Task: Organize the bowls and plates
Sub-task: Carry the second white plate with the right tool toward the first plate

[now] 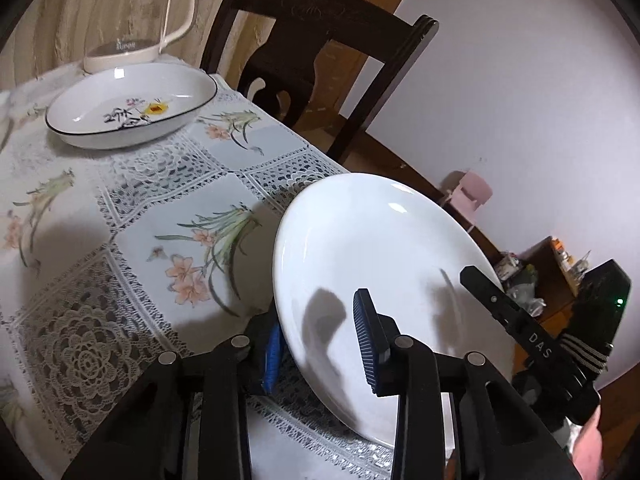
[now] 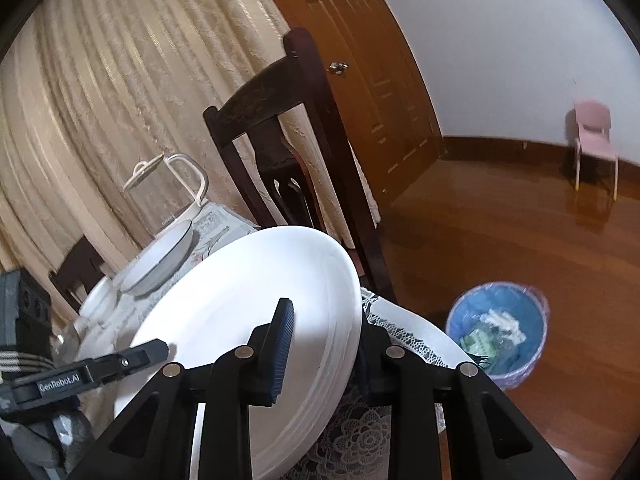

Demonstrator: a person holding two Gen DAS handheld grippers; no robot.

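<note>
A plain white plate [image 1: 380,248] is tilted and lifted off the flowered lace tablecloth [image 1: 160,200] near the table's right edge. My left gripper [image 1: 318,312] is shut on its near rim, one blue pad on top and the other beneath. My right gripper [image 2: 326,320] is shut on the opposite rim of the same white plate [image 2: 240,312]; its outer finger is hidden behind the plate. Each gripper shows in the other's view: the right gripper [image 1: 480,284] on the right, the left gripper [image 2: 156,350] on the left. A shallow flowered bowl [image 1: 132,108] with a dark rim sits at the table's far end.
A glass kettle [image 1: 136,20] with a cream handle stands behind the flowered bowl. A dark wooden chair [image 1: 320,40] is pushed up to the far side. A small white bowl [image 2: 98,300] sits at the left. On the wooden floor stands a blue-lined waste bin [image 2: 496,332].
</note>
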